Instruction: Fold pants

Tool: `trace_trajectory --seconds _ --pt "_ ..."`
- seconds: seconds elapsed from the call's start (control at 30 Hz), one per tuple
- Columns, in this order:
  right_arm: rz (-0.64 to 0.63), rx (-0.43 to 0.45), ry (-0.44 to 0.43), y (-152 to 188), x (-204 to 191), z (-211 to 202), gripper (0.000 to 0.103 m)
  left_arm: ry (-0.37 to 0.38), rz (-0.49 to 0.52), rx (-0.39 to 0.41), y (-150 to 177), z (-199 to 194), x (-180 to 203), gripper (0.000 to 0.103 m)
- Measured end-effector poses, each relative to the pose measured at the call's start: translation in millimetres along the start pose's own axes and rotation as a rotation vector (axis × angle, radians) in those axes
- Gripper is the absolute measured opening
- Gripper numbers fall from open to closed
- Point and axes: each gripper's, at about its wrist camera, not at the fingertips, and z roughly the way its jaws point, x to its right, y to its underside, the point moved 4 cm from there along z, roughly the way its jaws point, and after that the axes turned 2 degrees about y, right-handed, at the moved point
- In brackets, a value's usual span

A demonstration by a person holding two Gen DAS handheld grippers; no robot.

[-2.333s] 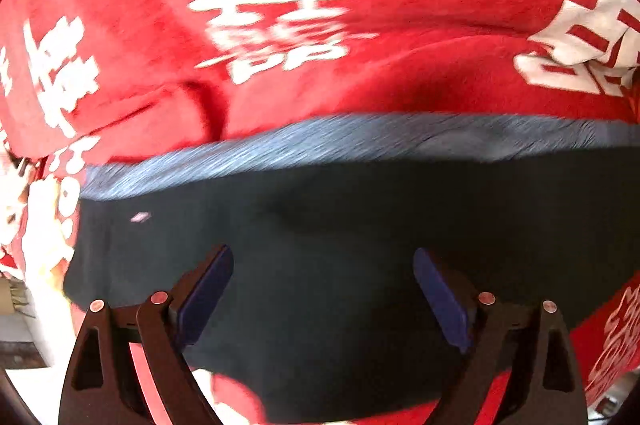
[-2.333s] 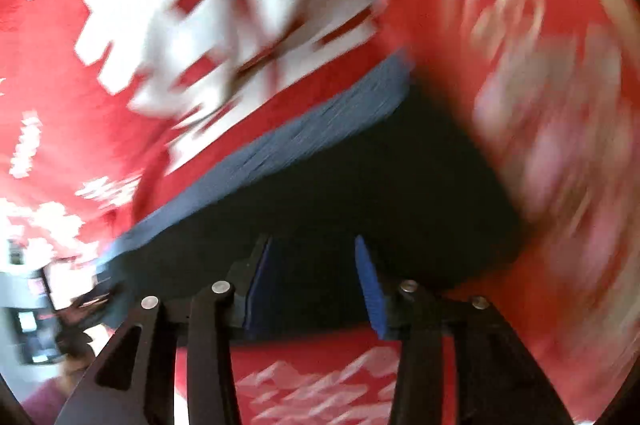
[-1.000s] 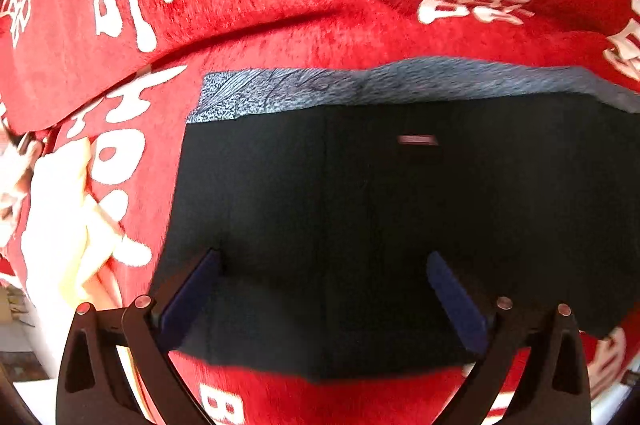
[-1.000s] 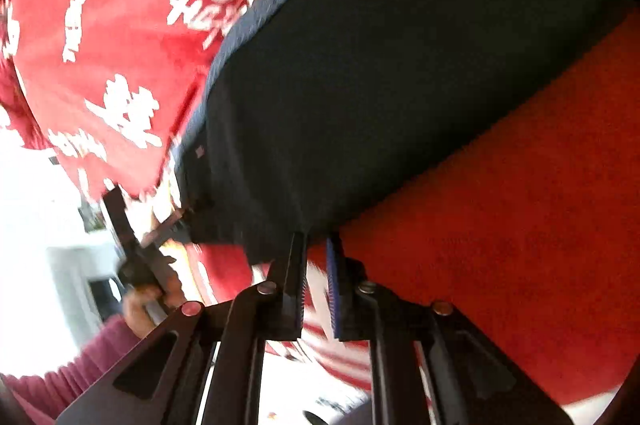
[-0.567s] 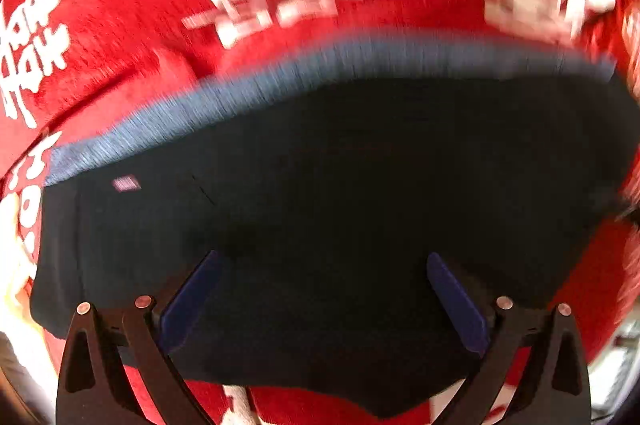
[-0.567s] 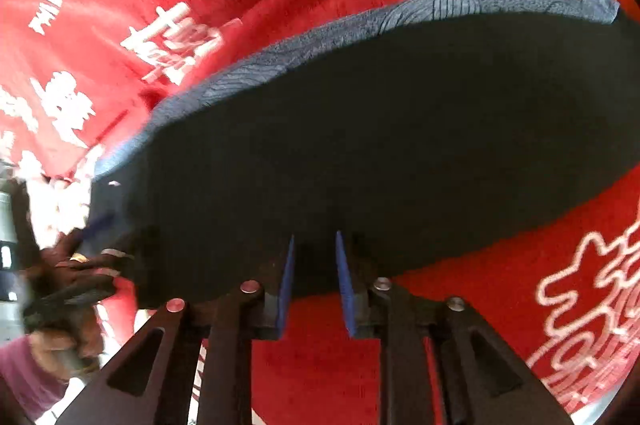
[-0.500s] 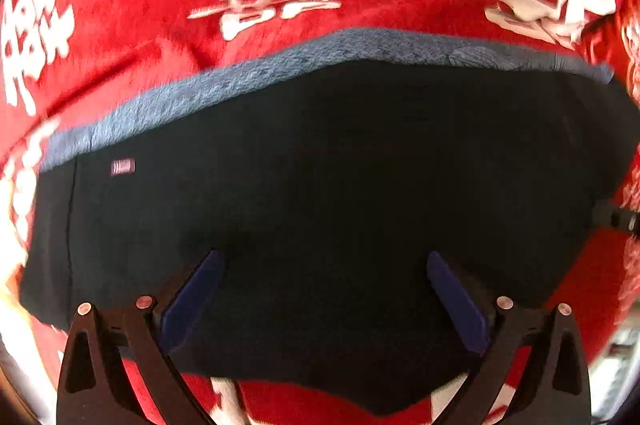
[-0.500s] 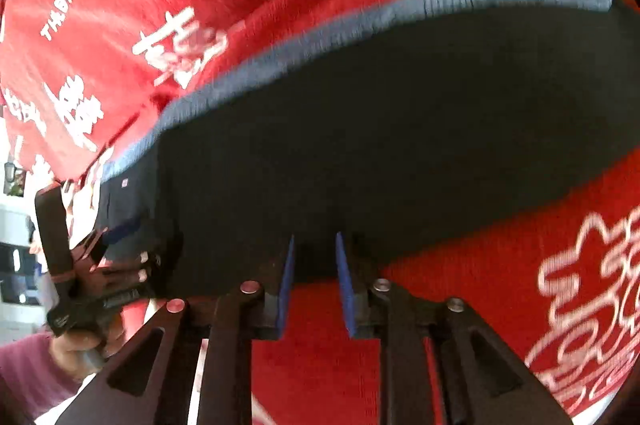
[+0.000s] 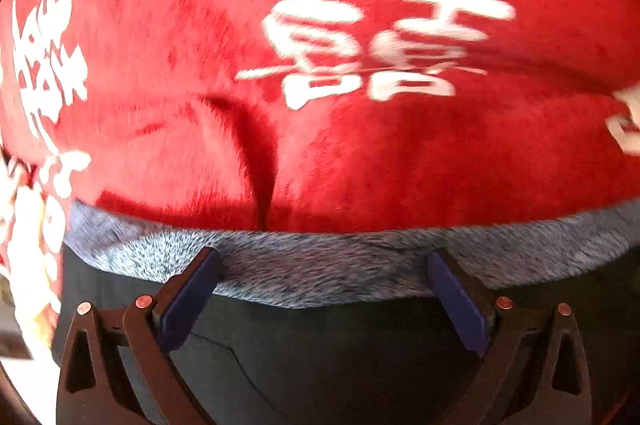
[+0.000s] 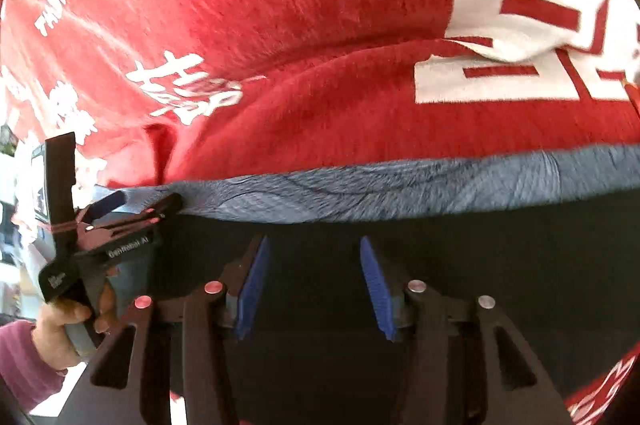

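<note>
The left gripper (image 9: pixel 320 289) has its fingers spread wide and holds nothing. The right gripper (image 10: pixel 310 285) has its fingers apart too, with nothing between them. Both hang just over the dark pants (image 9: pixel 340 365), which lie flat under them like a neat block. The gray waistband (image 9: pixel 320 265) runs along the far edge of the pants. From the right wrist camera, the left tool sits at the left end of that waistband. Past the waistband is the red blanket (image 9: pixel 360 145) with white letters, and the pants lie on it. The pants look folded already. Maybe one more fold or some smoothing is left, but I cannot tell.
</note>
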Motion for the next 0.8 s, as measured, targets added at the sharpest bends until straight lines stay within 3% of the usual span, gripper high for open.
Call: trace_trajectory --seconds 0.2,0.3,0.37,0.43,0.57,0.7,0.77,0.8 --pt "0.021 0.059 0.074 -9 47 -8 0.048 -0.063 -0.005 -0.009 1 1 -29 0.103" --pt "0.092 0.064 0.189 -10 74 -23 0.051 -0.081 0.000 -0.015 4 -16 -34 0.103" --pt "0.173 0.075 0.139 -6 87 -37 0.056 -0.065 0.020 -0.006 8 -31 -29 0.103" --pt "0.224 0.087 0.140 9 96 -57 0.063 -0.035 0.059 0.004 19 -50 -16 0.103" --pt "0.248 0.071 0.165 46 99 -74 0.064 0.048 0.132 -0.012 57 -72 22 0.103" --pt "0.303 0.050 0.170 84 104 -73 0.064 0.086 0.220 -0.071 93 -72 72 0.103" --pt "0.312 0.056 0.178 88 101 -76 0.066 0.106 0.234 -0.115 109 -64 87 0.103" --pt "0.321 0.051 0.176 90 99 -78 0.068 0.105 0.219 -0.091 110 -65 88 0.103"
